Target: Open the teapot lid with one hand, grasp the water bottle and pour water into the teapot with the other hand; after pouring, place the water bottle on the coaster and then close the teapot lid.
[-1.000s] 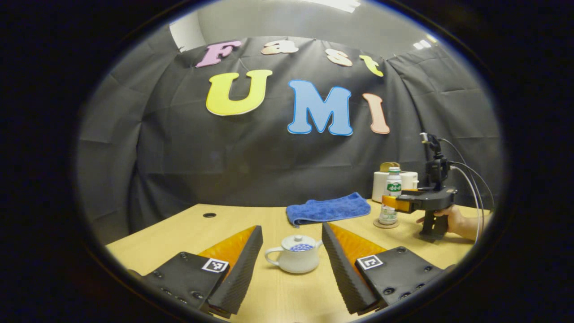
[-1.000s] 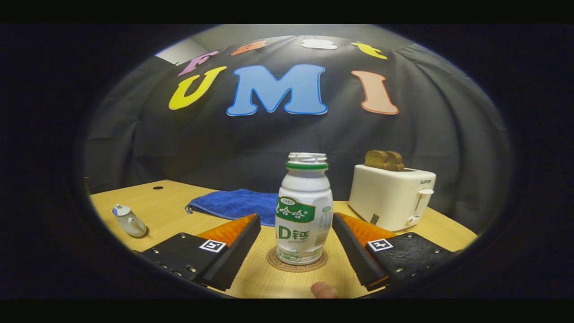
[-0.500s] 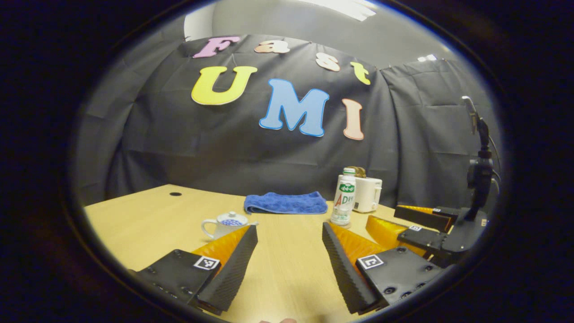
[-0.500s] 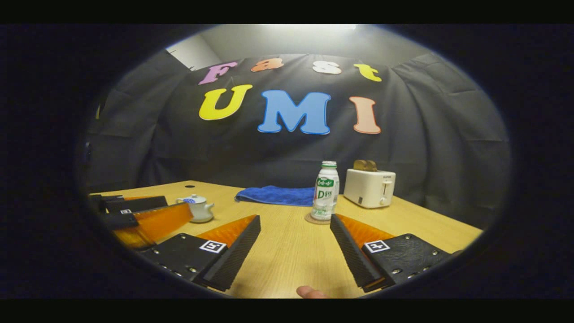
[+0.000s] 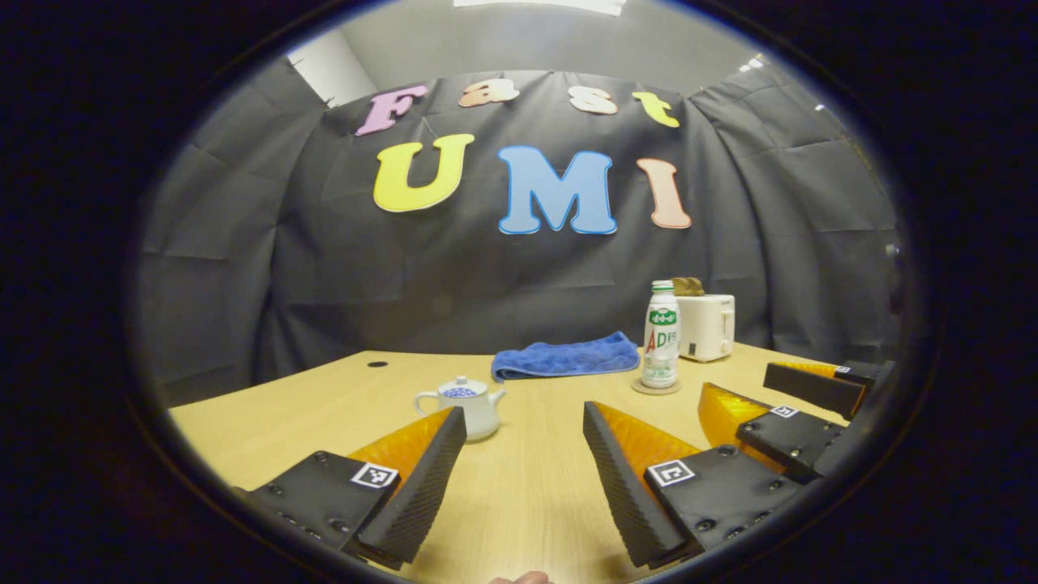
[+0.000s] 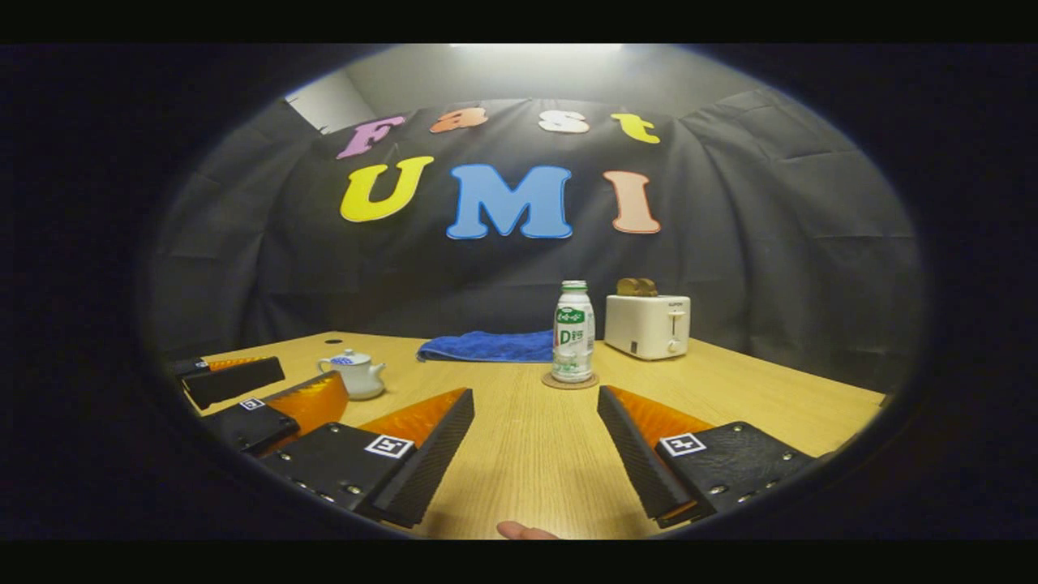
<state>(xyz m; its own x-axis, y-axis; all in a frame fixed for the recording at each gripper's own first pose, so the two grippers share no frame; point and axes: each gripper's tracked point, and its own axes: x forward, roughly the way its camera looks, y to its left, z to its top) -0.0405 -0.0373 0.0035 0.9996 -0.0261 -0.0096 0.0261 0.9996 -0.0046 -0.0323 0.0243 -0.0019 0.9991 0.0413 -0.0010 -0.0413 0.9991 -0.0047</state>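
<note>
We see the white teapot (image 5: 462,403) lidded, the bottle (image 6: 573,332) upright on its coaster (image 6: 568,381); our left gripper (image 5: 523,422) and right gripper (image 6: 535,403) have jaws apart, empty.

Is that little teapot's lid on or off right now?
On. The teapot sits on the table with its lid seated on top, knob up, and no gripper touches it.

White teapot (image 5: 466,405) with a blue-dotted lid (image 5: 460,390); white bottle (image 6: 573,332), green cap band and label; round tan coaster (image 6: 569,380); blue towel (image 5: 566,356); cream toaster (image 6: 648,324) holding brown toast (image 6: 636,286); light wood-grain table (image 6: 527,454)
</note>
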